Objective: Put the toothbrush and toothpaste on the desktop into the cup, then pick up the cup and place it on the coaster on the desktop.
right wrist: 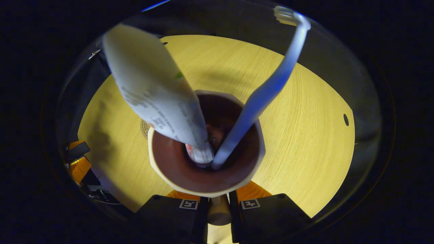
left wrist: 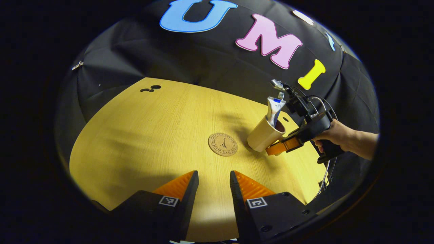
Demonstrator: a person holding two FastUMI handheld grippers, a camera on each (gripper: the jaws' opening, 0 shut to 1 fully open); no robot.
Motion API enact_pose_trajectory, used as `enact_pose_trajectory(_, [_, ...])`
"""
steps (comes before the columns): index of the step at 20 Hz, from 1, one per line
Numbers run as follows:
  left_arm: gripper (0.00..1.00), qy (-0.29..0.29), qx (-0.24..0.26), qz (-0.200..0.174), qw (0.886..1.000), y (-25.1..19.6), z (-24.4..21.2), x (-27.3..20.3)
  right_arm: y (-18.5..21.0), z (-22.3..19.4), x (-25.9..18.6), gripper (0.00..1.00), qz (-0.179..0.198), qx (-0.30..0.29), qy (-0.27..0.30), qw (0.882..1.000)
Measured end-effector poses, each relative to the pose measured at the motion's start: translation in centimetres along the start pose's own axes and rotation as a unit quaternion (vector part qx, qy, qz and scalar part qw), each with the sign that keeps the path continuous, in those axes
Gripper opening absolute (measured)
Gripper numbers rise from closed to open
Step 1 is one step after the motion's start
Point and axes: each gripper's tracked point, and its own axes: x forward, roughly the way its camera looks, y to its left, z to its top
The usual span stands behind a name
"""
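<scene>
Closest to my right gripper view is the cup's handle, pinched between my right gripper's [right wrist: 218, 203] two fingers at six o'clock. The cup [right wrist: 206, 183] tilts toward the lens, showing its dark inside. The toothpaste [right wrist: 152, 88] leans out toward eleven o'clock, and the toothbrush [right wrist: 268, 91] toward one o'clock, both with their lower ends in the cup. A sliver of the coaster [right wrist: 145, 128] peeks past the rim at nine o'clock.

In my left gripper view, my left gripper [left wrist: 214, 184] hangs over the desktop [left wrist: 142, 135] with its fingers moderately apart, holding nothing. The coaster lies at twelve o'clock from them, bare. The cup sits tilted just beside it at three o'clock; I cannot tell whether it touches the wood. A hand [left wrist: 334, 135] grips the right gripper.
</scene>
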Motion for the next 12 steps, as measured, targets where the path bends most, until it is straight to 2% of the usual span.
enact_pose_trajectory(3, [0.68, -0.004, -0.003, 0.003, 1.0, 0.1, 0.2, -0.3, 1.8, 1.7, -0.3, 0.3, 0.014, -0.015, -0.006, 1.0])
enact_pose_trajectory(4, [0.59, -0.005, -0.004, 0.004, 1.0, 0.2, 0.2, -0.3, 2.6, 2.3, -0.2, 0.3, 0.019, -0.021, -0.008, 1.0])
enact_pose_trajectory(12, [0.58, -0.014, -0.014, 0.025, 0.999, 1.9, 0.0, -1.8, 8.7, 5.0, 1.1, 0.3, 0.053, -0.07, -0.001, 0.996])
